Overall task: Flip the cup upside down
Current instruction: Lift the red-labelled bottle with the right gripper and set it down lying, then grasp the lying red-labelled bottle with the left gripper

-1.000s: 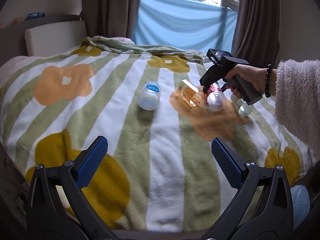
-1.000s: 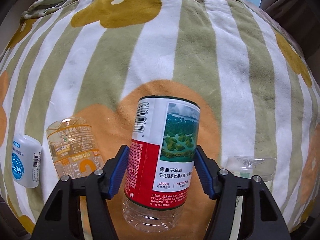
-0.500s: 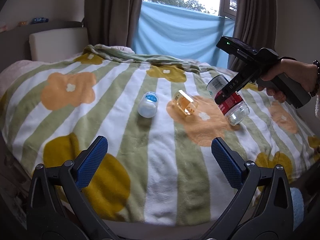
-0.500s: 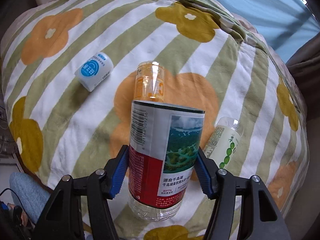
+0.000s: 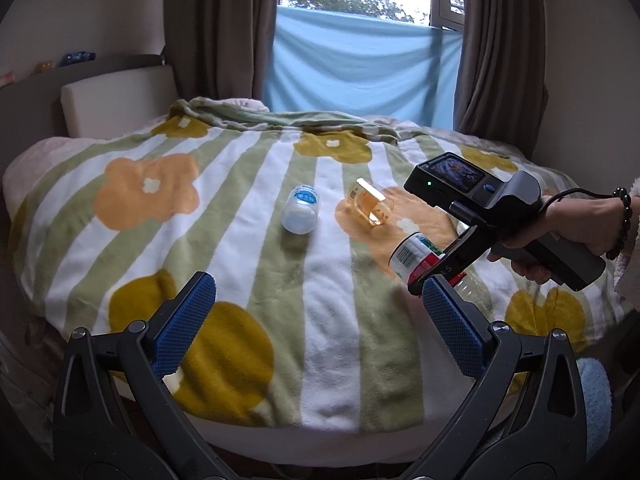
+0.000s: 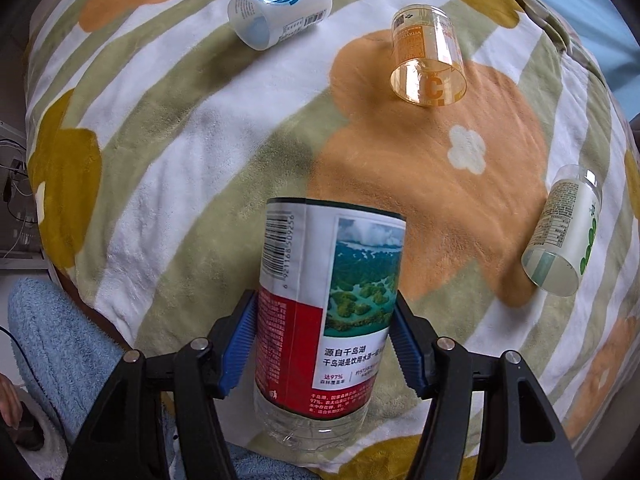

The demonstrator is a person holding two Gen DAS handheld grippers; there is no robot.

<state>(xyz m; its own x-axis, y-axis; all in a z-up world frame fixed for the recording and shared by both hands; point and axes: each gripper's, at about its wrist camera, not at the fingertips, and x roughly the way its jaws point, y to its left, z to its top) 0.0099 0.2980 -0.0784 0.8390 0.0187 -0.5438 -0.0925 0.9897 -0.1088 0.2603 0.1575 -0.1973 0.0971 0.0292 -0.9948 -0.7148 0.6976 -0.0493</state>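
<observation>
The right hand-held gripper (image 6: 322, 346) pinches the red-labelled cup (image 6: 326, 300), a cut-off water bottle, across its middle, blue pads (image 6: 240, 344) pressed to either side of the label. The cup hangs above the near edge of the bed's flowered blanket (image 5: 240, 240), touching nothing, its cut rim tipped forward and down towards the blanket and its clear moulded base nearest the gripper. That grip across the waist looks chosen so the person's hand (image 5: 576, 232) can roll the cup over and set it down rim first.

The left hand-held gripper (image 5: 320, 320) hovers low at the bed's edge, spread wide and empty, seemingly just waiting.

Three other cut-bottle cups lie on their sides further up the blanket: a white and blue one (image 6: 280, 10), a clear orange one (image 6: 428, 60), and a pale green-printed one (image 6: 560, 232), well apart from each other.
</observation>
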